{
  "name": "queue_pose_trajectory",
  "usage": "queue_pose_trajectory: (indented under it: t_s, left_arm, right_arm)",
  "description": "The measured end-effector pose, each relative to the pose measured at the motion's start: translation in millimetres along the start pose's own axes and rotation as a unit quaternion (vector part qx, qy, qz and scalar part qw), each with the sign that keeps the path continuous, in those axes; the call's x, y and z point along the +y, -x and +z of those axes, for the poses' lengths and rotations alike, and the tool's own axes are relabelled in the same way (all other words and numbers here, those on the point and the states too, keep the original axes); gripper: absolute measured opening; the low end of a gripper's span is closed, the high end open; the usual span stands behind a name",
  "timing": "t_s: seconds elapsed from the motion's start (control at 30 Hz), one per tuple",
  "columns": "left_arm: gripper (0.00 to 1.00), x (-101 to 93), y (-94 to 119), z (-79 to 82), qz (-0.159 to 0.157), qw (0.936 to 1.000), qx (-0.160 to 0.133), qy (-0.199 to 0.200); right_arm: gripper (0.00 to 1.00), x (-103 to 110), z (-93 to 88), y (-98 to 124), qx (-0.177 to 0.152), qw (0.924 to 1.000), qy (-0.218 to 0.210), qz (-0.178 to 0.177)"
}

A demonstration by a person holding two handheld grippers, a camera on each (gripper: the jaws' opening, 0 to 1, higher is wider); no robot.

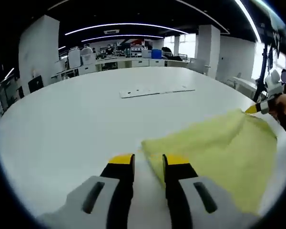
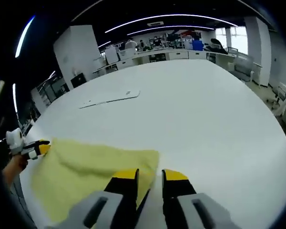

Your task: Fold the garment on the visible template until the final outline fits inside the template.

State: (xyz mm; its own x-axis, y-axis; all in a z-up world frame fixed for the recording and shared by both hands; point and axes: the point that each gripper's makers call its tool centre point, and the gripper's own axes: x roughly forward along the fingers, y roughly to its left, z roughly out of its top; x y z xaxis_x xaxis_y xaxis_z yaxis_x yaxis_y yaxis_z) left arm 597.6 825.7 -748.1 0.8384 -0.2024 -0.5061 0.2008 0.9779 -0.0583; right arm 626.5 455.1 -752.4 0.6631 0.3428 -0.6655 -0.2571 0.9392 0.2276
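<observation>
**Q:** Garment first: where is it in the left gripper view?

**A:** The yellow garment (image 1: 219,148) lies rumpled on a big white table (image 1: 86,119), spreading from just ahead of the left gripper (image 1: 148,161) out to the right. The two yellow-tipped jaws stand parted with a gap between them, released. The cloth's near corner lies at the right jaw; whether it touches is hard to tell. At the cloth's far right corner sits the other gripper's tip, held by a hand (image 1: 285,106). A flat white template (image 1: 155,91) lies farther back on the table, well apart from the cloth. Desks (image 1: 128,62) line the room behind.

**Q:** And the right gripper view?

**A:** The same garment (image 2: 86,167) lies to the left, its near edge passing under the right gripper (image 2: 150,175), whose jaws are also parted, gripping nothing. The other gripper's tip meets the cloth's far left corner. The template (image 2: 109,99) lies farther up the table (image 2: 205,109), apart from the cloth
</observation>
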Motion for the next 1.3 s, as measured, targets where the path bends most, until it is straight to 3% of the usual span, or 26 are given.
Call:
queue_pose_trajectory:
  t_s: [0.27, 0.47, 0.6, 0.97, 1.3]
  left_arm:
    - [0.44, -7.6, 29, 2.7, -0.022, 0.9993, -0.016, 0.025]
    - [0.56, -15.3, 53, -1.3, -0.046, 0.9988, -0.018, -0.004]
    - [0.59, -19.2, 69, -7.5, -0.060, 0.9980, -0.018, -0.011]
    - [0.55, -38.3, 107, -33.1, -0.094, 0.9954, -0.006, -0.020]
    - [0.39, -50.3, 123, -61.1, -0.111, 0.9936, 0.015, -0.012]
  right_arm:
    - [0.51, 23, -9.1, 24, 0.003, 0.9993, 0.006, 0.038]
    - [0.64, 40, -22.3, 43, 0.008, 0.9978, 0.017, 0.064]
    - [0.65, 46, -32.0, 57, 0.012, 0.9969, 0.024, 0.074]
    - [0.61, 51, -66.5, 86, 0.035, 0.9949, 0.043, 0.085]
    - [0.51, 47, -95.6, 103, 0.050, 0.9946, 0.052, 0.075]
